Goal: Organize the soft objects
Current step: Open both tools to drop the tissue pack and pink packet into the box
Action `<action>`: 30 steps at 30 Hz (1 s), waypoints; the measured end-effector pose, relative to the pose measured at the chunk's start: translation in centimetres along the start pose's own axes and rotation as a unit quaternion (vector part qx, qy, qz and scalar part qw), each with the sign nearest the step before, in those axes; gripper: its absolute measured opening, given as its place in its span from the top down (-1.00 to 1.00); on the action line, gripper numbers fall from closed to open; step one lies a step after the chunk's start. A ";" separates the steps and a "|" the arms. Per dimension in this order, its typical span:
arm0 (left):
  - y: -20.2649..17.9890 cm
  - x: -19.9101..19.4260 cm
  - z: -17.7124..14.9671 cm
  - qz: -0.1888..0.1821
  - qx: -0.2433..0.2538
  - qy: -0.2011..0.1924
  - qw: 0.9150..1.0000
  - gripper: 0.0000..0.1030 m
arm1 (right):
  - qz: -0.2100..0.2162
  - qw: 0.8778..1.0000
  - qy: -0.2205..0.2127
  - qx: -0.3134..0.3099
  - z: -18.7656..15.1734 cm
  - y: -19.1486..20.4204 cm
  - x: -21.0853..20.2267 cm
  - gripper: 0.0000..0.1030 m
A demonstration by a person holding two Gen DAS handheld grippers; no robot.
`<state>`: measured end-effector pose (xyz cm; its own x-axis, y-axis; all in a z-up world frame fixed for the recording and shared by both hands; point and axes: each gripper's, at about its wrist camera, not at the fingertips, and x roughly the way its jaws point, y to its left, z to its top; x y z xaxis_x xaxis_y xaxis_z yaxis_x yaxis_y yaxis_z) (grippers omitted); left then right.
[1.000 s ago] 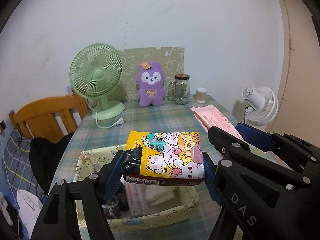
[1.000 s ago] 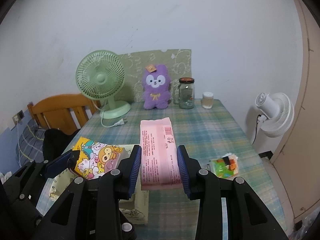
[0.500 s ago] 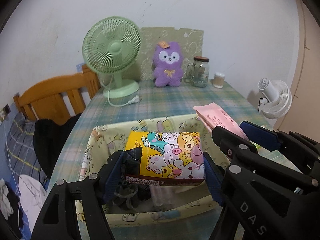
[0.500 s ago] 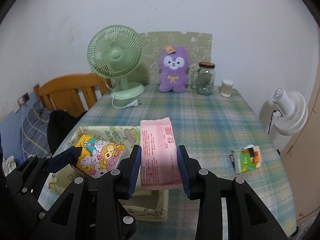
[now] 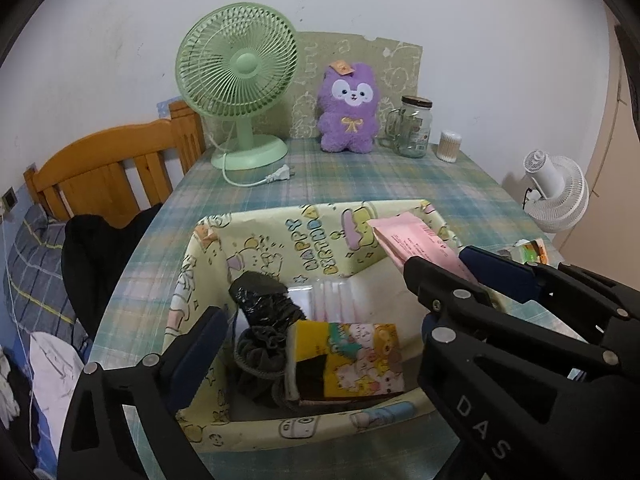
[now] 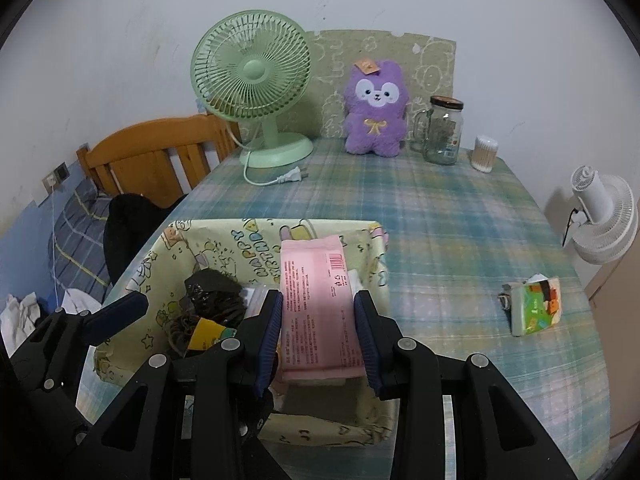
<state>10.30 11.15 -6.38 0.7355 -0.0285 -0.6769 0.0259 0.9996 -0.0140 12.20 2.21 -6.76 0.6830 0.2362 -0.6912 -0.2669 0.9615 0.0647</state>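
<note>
Left tool (image 5: 316, 344) spread open above cartoon tissue pack (image 5: 352, 360) lying in fabric basket (image 5: 280, 236); right tool (image 6: 318, 320) clamped on pink pack (image 6: 316, 300) over basket.

A plain white wall (image 6: 120, 40) is seen behind the counter (image 6: 440, 216), which is covered with a green-blue plaid cloth. A wooden chair (image 6: 160, 152) is set at its left edge — beyond it, what may be a bed with checked bedding (image 5: 36, 264). A white fan (image 6: 604, 216) stands to the right.
</note>
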 end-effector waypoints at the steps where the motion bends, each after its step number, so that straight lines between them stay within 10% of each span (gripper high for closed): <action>1: 0.1 0.1 -0.1 0.002 -0.001 0.002 1.000 -0.93 | 0.003 1.000 0.003 0.000 -0.1 0.1 0.2 0.23; 8: 0.6 1.2 -0.4 0.005 0.003 0.024 1.000 -0.93 | 0.019 0.999 0.028 -0.001 -0.5 0.5 1.7 0.12; 14: 0.7 1.0 -0.5 -0.004 -0.001 0.023 1.000 -0.96 | -0.002 1.000 0.019 -0.008 -0.5 0.8 1.4 -0.46; 30: -1.0 -1.2 -0.3 -0.007 0.009 -0.008 1.000 -0.99 | -0.017 1.000 -0.007 0.000 -0.5 -0.6 -1.7 -0.58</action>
<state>9.18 10.20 -5.80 0.7457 -0.0431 -0.6649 0.0488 0.9988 -0.0100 10.83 1.18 -5.98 0.7007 0.2060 -0.6830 -0.2442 0.9688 0.0418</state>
